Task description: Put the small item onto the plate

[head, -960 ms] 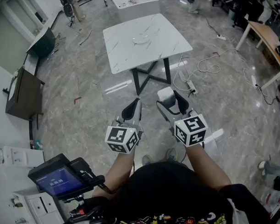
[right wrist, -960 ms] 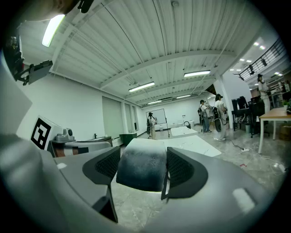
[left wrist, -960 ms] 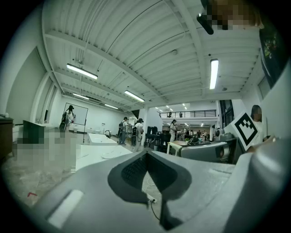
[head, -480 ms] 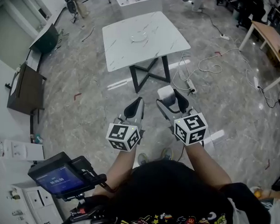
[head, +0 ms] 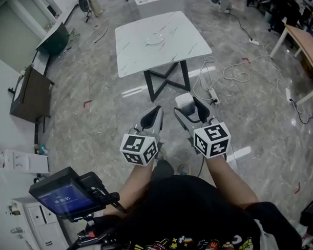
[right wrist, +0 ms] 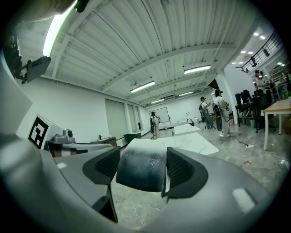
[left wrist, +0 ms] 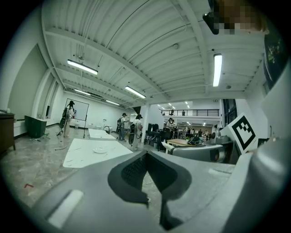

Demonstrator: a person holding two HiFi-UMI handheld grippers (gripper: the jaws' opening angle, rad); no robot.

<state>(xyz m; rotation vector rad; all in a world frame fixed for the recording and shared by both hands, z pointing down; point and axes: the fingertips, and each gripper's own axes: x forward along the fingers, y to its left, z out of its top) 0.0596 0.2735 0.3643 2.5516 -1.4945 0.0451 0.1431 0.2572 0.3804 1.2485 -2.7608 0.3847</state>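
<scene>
Head view — left tool (head: pixel 155 112) and right tool (head: pixel 190 103) held side by side above the floor (head: pixel 95 120), well short of the white bench (head: pixel 138 57); small item (head: pixel 185 102), a pale block, clamped in the jaws of the right tool; plate (head: pixel 155 41) lying on the far half of the bench, apparently with nothing on it; cables (head: pixel 219 78) trailing over the floor to the right of the bench.

Left gripper view — jaws of the left tool (left wrist: pixel 146 159) closed tip to tip, nothing between them; beyond the tips, the bench (left wrist: pixel 82 154) with the plate (left wrist: pixel 98 149) on it, both well apart from the tool; people (left wrist: pixel 128 129) standing far behind.

Right gripper view — right tool (right wrist: pixel 142 164) closed on the small item (right wrist: pixel 141 175), gripped on both flanks, block level and filling the gap; bench (right wrist: pixel 195 144) visible past the block, again at a distance.

Progress, as a judgement: pick-up done, item apparently secure in the right tool; left to do — approach to the bench, lowering of the block over the plate, opening of the jaws, withdrawal; placement itself not yet begun.
</scene>
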